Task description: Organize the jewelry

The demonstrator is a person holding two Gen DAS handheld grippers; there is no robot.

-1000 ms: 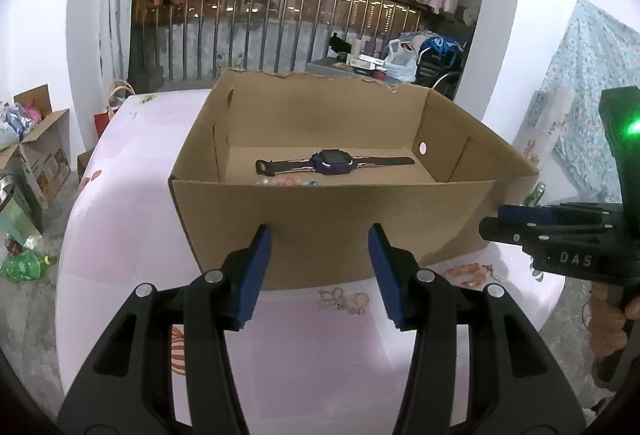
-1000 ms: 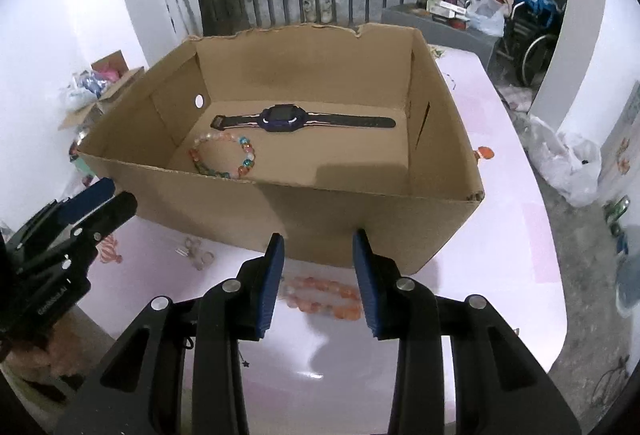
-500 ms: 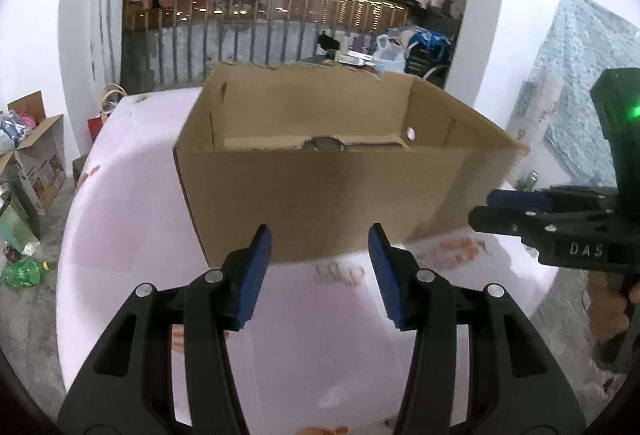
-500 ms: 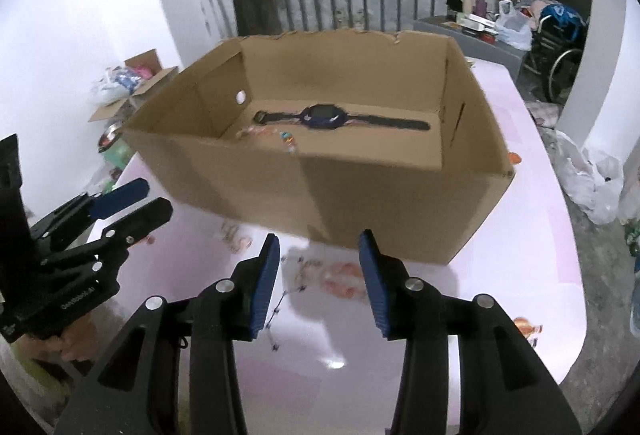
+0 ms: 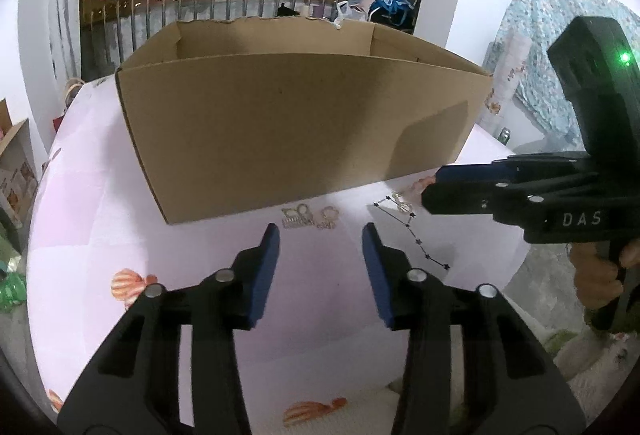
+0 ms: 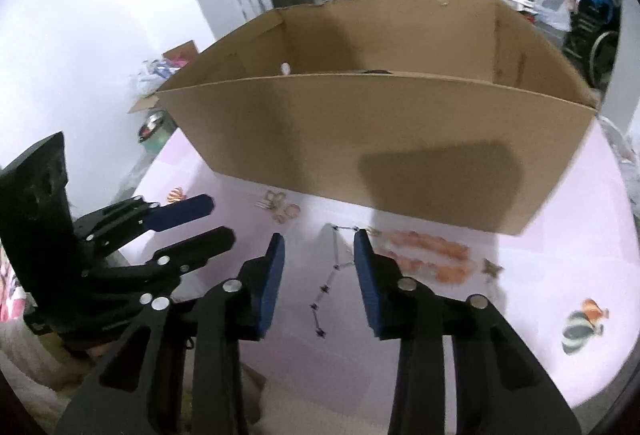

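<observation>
Both grippers hang low over the pink table, jaws parted and closing with nothing pinched. Left gripper points at small silver earrings lying just before the cardboard box. Right gripper straddles a dark beaded chain necklace on the tabletop; an orange bead bracelet lies just right of it, near the box's front wall. A hand holds the right gripper's handle.
</observation>
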